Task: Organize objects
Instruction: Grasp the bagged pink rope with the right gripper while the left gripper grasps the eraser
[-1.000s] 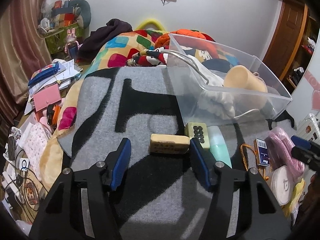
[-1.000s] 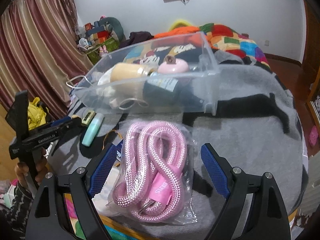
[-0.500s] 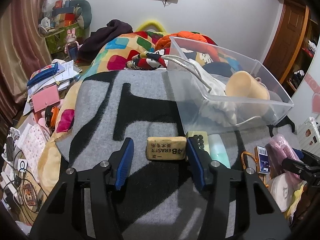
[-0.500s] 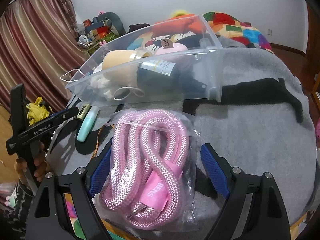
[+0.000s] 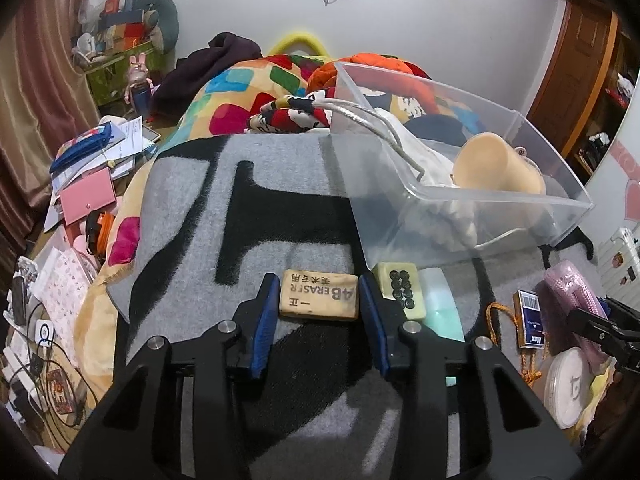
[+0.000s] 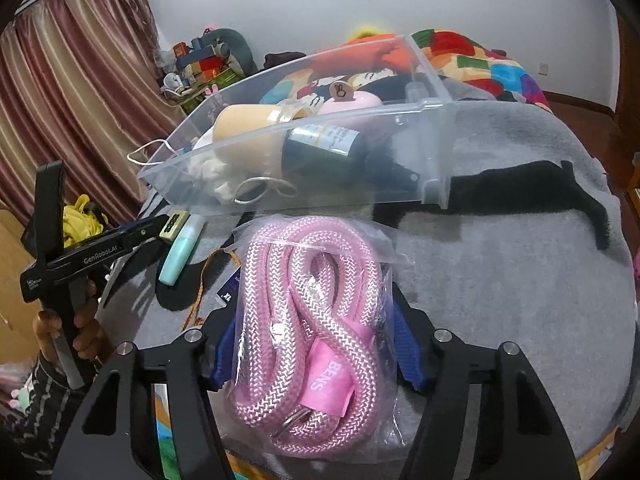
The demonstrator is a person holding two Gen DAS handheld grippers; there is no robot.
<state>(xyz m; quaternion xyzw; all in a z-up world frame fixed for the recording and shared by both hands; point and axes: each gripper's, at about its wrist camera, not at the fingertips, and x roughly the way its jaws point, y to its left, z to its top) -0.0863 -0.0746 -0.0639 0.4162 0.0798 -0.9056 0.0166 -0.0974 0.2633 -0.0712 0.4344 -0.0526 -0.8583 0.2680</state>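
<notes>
Rubbery tan eraser, small, light and firm, sits pinched endwise in the closing left tool. Right tool closes on the soft, slippery bagged pink rope; take its bulky middle.

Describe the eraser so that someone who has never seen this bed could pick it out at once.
Start at the clear bin on the grey blanket. Just in front of the bin's near corner lies the eraser, a tan block between the blue pads of the left hand-held gripper. Unlike the dotted mahjong tile and mint tube beside it, it is printed "4B ERASER".
</notes>
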